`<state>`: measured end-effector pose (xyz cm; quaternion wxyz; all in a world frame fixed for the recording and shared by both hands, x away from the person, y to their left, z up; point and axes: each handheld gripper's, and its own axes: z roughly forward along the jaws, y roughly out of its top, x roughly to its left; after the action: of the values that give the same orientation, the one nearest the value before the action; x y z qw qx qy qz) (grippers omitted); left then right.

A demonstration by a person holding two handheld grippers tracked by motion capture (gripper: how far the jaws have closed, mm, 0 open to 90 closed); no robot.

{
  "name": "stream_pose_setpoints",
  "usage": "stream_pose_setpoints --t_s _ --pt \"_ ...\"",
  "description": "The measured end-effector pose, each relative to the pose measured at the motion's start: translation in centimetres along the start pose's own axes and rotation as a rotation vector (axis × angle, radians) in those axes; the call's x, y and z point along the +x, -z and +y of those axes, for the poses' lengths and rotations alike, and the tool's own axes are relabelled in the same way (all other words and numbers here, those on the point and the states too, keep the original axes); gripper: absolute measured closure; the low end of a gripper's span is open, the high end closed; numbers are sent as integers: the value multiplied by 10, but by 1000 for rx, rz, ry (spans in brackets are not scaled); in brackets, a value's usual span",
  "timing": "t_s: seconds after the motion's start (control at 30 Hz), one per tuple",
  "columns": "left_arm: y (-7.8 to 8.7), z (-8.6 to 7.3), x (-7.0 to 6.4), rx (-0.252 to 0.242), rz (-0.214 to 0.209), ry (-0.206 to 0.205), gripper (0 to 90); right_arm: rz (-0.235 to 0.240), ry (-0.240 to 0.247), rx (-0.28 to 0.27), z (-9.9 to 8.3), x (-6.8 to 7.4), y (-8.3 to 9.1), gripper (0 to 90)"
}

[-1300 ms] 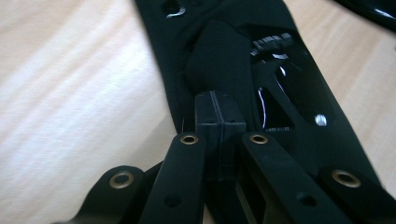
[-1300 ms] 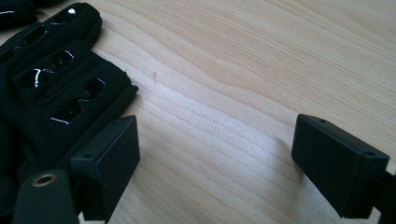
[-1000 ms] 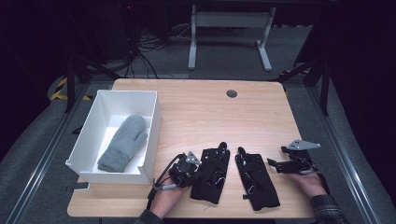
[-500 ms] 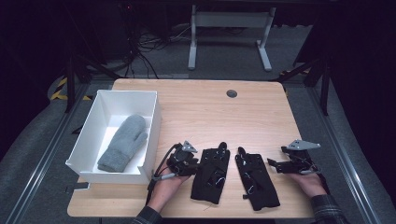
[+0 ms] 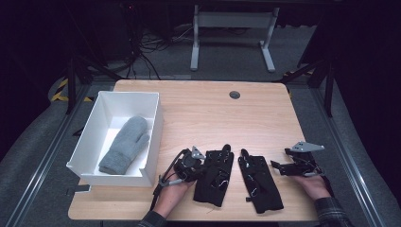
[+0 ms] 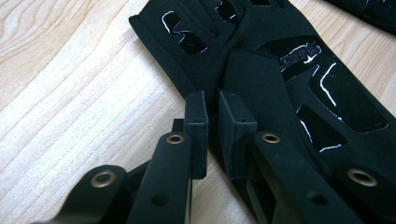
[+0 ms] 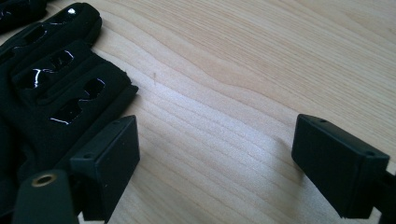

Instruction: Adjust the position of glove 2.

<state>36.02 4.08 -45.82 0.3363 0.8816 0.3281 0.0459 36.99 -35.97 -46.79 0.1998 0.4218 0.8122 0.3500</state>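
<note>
With the left gripper [image 6: 212, 133] nearly closed on the edge of the left black glove [image 5: 213, 176] lying on the table [image 5: 203, 113], and the right gripper [image 7: 215, 163] held apart beside the other glove [image 5: 260, 182], a fuller fold should be pinched before lifting toward the white box [image 5: 153, 137].

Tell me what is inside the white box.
The white box holds one grey mitten, lying flat with its cuff toward the near wall. The rest of the floor around it looks bare. Whatever lies under the mitten is covered.

Two gloves [image 5: 236, 177] lie right of the box [image 5: 153, 137] holding a mitten [image 5: 124, 144].
</note>
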Motion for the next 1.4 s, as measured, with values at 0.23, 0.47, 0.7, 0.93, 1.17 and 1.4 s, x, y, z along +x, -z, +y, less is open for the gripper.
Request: stream_pose_setpoints --t_s 0.23,0.47,0.7,0.93,1.17,1.4 --pt "1 -2 7 -27 -52 59 877 16 15 23 2 0 5 279" --pt "11 -1 12 -77 -124 102 878 169 54 19 3 11 27 806" --pt "15 0 11 -91 -128 104 878 265 150 95 -6 32 34 900" --pt "16 0 12 -102 -133 106 879 331 201 129 -7 44 31 900" --pt "21 3 11 -125 -151 107 880 385 220 108 1 58 28 900" --pt "27 8 11 -169 -178 120 881 421 246 113 8 70 20 900"
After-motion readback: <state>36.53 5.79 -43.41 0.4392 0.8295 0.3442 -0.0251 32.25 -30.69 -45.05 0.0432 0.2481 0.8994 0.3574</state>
